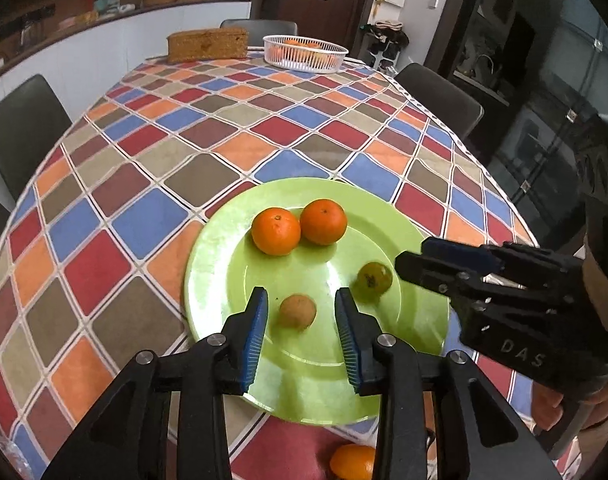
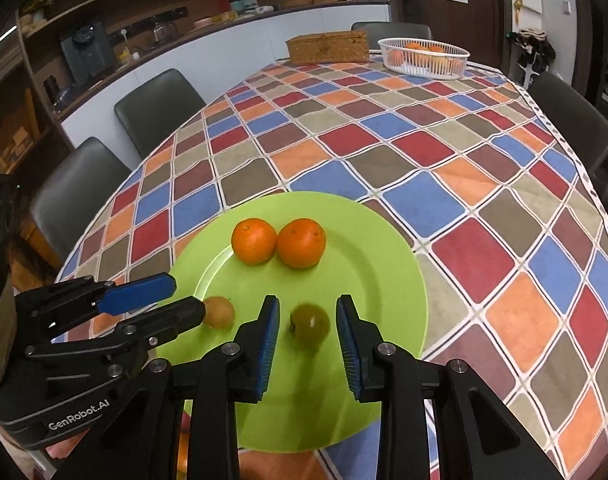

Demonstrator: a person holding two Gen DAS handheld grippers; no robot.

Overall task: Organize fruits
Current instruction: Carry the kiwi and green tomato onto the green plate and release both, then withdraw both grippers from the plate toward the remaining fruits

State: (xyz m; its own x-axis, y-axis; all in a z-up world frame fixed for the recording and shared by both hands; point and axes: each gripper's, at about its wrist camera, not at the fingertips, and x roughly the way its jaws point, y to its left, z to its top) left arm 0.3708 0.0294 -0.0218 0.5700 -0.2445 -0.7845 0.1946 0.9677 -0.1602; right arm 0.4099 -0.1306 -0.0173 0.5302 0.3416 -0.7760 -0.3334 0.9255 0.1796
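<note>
A green plate (image 1: 416,320) (image 2: 384,280) lies on the checked tablecloth with two oranges (image 1: 276,231) (image 1: 323,222) side by side at its far part. A small brown fruit (image 1: 298,312) rests on the plate between the pads of my left gripper (image 1: 302,304), with a gap on each side; the jaws are open. A greenish fruit (image 2: 310,326), blurred, sits between the pads of my right gripper (image 2: 309,312), also with gaps, so that gripper is open too. In the left wrist view the right gripper (image 1: 414,256) comes in from the right beside the greenish fruit (image 1: 374,280).
A white basket (image 1: 304,60) (image 2: 424,64) holding oranges and a woven box (image 1: 208,44) stand at the table's far end. Another orange (image 1: 352,462) lies on the cloth near the front edge. Dark chairs (image 2: 160,108) ring the table.
</note>
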